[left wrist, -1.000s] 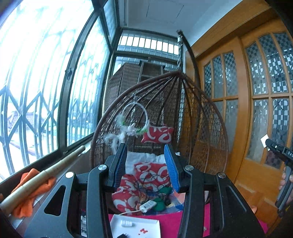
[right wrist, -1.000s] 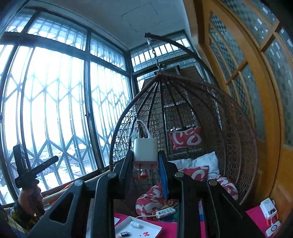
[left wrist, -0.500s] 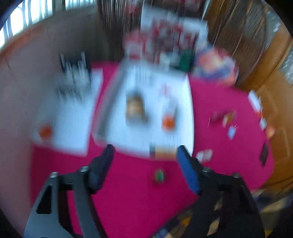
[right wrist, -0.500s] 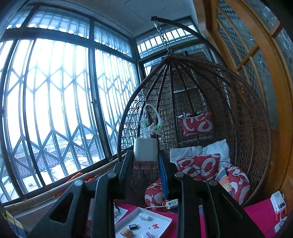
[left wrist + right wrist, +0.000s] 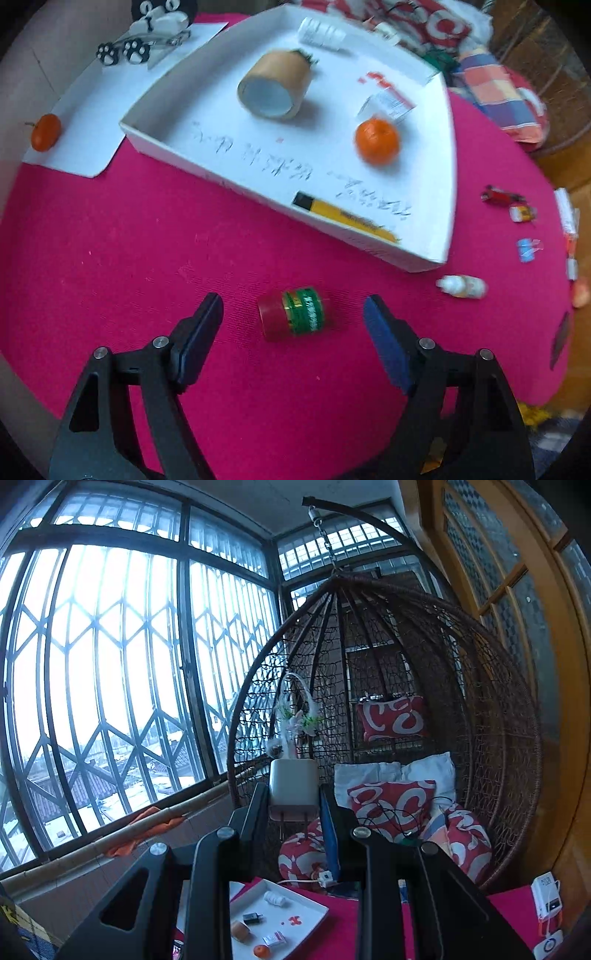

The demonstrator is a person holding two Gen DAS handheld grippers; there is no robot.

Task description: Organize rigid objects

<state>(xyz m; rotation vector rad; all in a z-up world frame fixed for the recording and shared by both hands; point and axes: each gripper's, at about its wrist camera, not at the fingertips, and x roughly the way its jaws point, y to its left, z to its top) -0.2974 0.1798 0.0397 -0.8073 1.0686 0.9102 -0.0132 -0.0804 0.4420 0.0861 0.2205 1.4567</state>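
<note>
Work surface: magenta cloth (image 5: 155,240) on a table in a glazed balcony with grilled windows (image 5: 110,657), a wicker hanging chair (image 5: 388,686) and wooden doors. A white tray (image 5: 439,206) holds a tape roll (image 5: 275,86) and an orange (image 5: 377,137). A small jar (image 5: 293,313), red cap, green label, lies on its side near the tray's front edge. Left gripper (image 5: 293,321): jaws just widened, straddling the jar without contact. Right gripper (image 5: 293,812): clamped on a white charger plug (image 5: 293,786), held aloft.

Pink table (image 5: 129,258): tray (image 5: 424,254), jar (image 5: 295,314), paper (image 5: 85,122)

Matt pink cloth (image 5: 147,240) under a glossy plastic jar (image 5: 293,312)
</note>
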